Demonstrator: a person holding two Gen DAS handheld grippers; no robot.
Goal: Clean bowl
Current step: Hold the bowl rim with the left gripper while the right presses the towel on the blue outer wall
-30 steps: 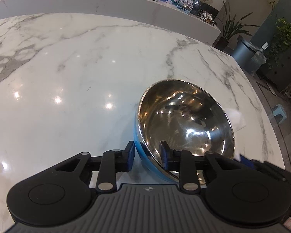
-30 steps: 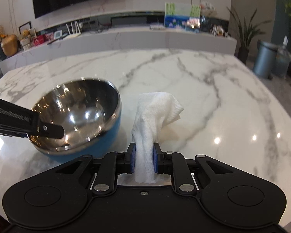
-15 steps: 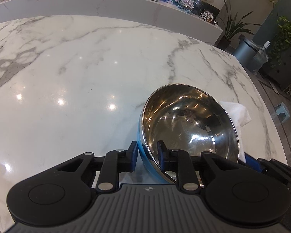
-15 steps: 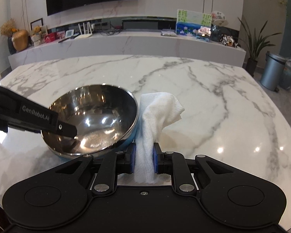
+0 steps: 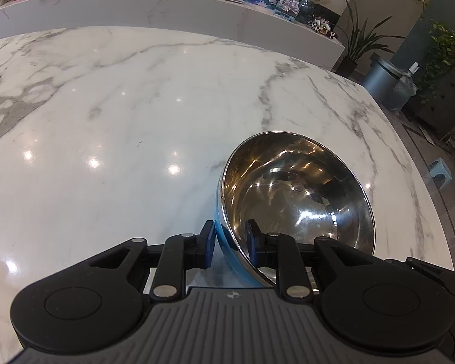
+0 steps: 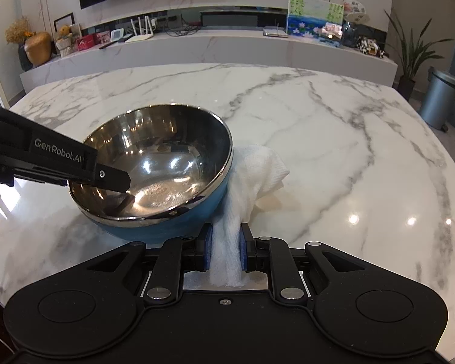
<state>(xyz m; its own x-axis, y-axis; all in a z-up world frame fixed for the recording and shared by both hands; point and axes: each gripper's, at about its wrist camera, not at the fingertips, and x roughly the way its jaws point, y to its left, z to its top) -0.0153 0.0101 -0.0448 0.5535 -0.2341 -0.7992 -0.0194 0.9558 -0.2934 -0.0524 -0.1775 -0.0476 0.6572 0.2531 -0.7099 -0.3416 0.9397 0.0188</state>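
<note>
Bowl [image 6: 154, 163] sits tilted on the table [image 6: 333, 139]. Left gripper [image 5: 230, 244] straddles its near rim, one finger inside, one outside. Cloth [image 6: 251, 182], clamped in the right gripper [image 6: 225, 253], lies against the bowl's right outer wall.

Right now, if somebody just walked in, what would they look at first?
Probably the shiny metal bowl, blue on the outside, tipped up on the white marble table. The left gripper pinches its rim, one finger inside and one outside. Next they would spot the white paper towel, squeezed in the right gripper and lying against the bowl's blue side.
</note>
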